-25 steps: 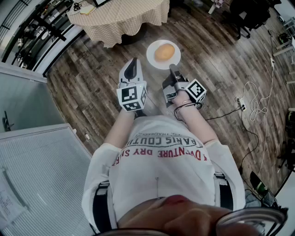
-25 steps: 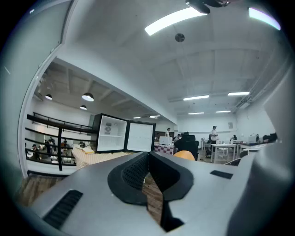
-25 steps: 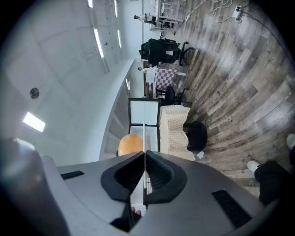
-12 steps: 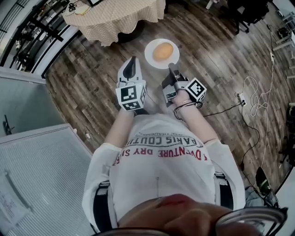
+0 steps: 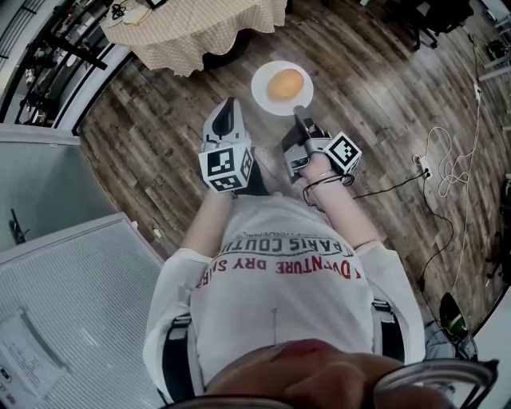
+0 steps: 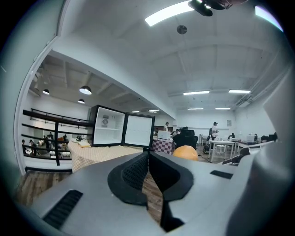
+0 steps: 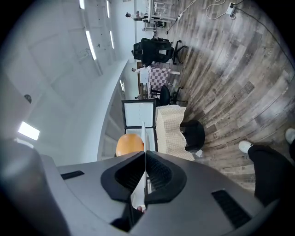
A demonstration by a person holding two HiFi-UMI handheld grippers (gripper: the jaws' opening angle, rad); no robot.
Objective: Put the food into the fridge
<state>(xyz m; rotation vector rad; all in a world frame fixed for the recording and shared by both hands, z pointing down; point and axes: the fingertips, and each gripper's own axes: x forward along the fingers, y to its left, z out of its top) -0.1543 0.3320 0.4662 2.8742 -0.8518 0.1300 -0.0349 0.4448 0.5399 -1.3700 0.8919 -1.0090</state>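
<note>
A white plate [image 5: 262,73] with a round orange bun [image 5: 285,83] hangs over the wooden floor in front of the person. My right gripper [image 5: 299,118] is shut on the plate's near rim. In the right gripper view the plate's edge [image 7: 144,136] runs up from between the closed jaws, with the bun [image 7: 129,144] just left of it. My left gripper [image 5: 231,105] is beside it on the left, shut with nothing in it. The left gripper view shows the small fridge [image 6: 122,131] ahead, its door open, standing on a checked table, and the bun [image 6: 185,152] to the right.
A table with a checked cloth [image 5: 200,32] stands ahead to the left. White-grey cabinets [image 5: 72,303] fill the lower left. A power strip and cable [image 5: 421,166] lie on the floor at right. Office chairs [image 5: 435,20] and desks stand further back.
The plate with the bun has shifted slightly forward with the person. Both grippers keep the same pose and grip.
</note>
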